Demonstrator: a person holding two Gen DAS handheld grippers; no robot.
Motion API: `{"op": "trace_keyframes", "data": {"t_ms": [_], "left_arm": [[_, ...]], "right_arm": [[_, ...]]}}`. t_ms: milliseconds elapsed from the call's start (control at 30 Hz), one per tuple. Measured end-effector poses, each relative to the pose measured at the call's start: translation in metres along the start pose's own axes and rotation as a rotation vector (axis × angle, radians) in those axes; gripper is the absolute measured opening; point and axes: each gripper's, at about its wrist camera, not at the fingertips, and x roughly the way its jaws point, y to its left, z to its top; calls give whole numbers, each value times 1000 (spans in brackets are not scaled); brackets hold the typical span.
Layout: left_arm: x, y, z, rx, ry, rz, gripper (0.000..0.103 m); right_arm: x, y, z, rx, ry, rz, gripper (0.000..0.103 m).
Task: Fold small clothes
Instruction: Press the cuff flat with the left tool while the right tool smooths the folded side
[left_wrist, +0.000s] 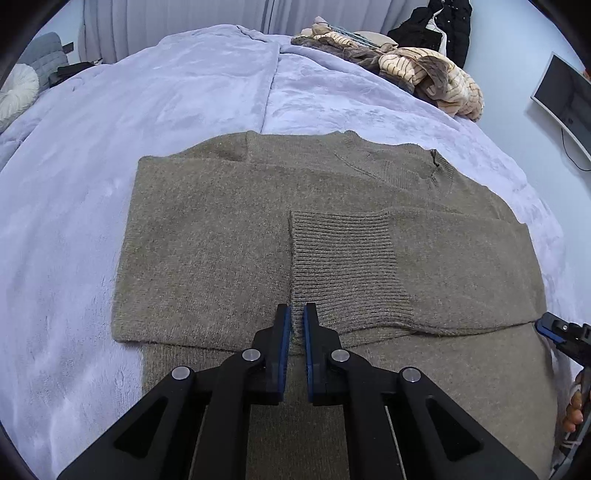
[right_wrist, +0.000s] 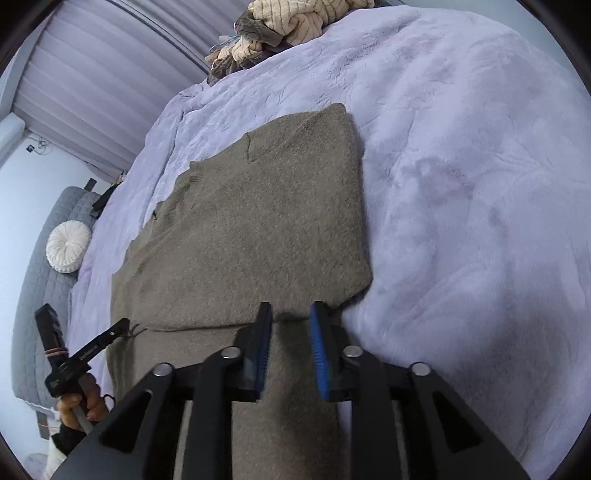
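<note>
We see the brown sweater (left_wrist: 229, 229) lying flat on the bed (left_wrist: 92, 155), its sleeves folded in. Our left tongs (left_wrist: 297, 317) pinch its cuff (left_wrist: 343, 258). Our right tongs (right_wrist: 290, 317) are a bit apart over its edge.

A home bedroom. A bed (left_wrist: 184, 110) covered with a plush lavender blanket (right_wrist: 461, 184) fills most of both views. At its far end lies a heap of striped cream and brown clothes (left_wrist: 424, 74) in front of pleated curtains (left_wrist: 166, 22). Beside the bed stand a grey quilted chair (right_wrist: 40, 266) with a round white cushion (right_wrist: 68, 246). A monitor (left_wrist: 565, 99) and a hanging dark coat (left_wrist: 439, 26) are against the pale wall beyond the bed.
</note>
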Motion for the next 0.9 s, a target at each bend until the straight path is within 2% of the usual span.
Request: {"op": "trace_keyframes", "data": {"t_ms": [33, 133, 267, 300, 333, 367, 433, 567, 633, 900], "left_arm": [[1, -2, 0, 7, -3, 10, 8], [0, -8, -2, 34, -13, 47, 8], [-1, -7, -3, 30, -15, 51, 8], [-1, -6, -3, 24, -14, 49, 9], [-1, -6, -3, 21, -14, 47, 9], [-1, -6, -4, 19, -13, 48, 8], [-1, -7, -3, 25, -13, 53, 9], [-3, -8, -3, 27, -13, 61, 9], [-3, -9, -3, 26, -13, 61, 9], [-6, -10, -7, 25, -11, 67, 9]], "right_arm": [[-2, -1, -4, 14, 3, 26, 45], [0, -2, -6, 45, -4, 43, 46], [10, -21, -1, 225, -27, 128, 45], [12, -26, 0, 261, -36, 138, 31], [14, -29, 0, 268, -37, 114, 6], [15, -29, -1, 255, -31, 67, 6], [14, -26, -3, 212, -39, 46, 6], [6, -5, -5, 65, -43, -69, 6], [1, -4, -6, 44, -36, -82, 6], [-22, -10, -18, 57, -34, -46, 8]]}}
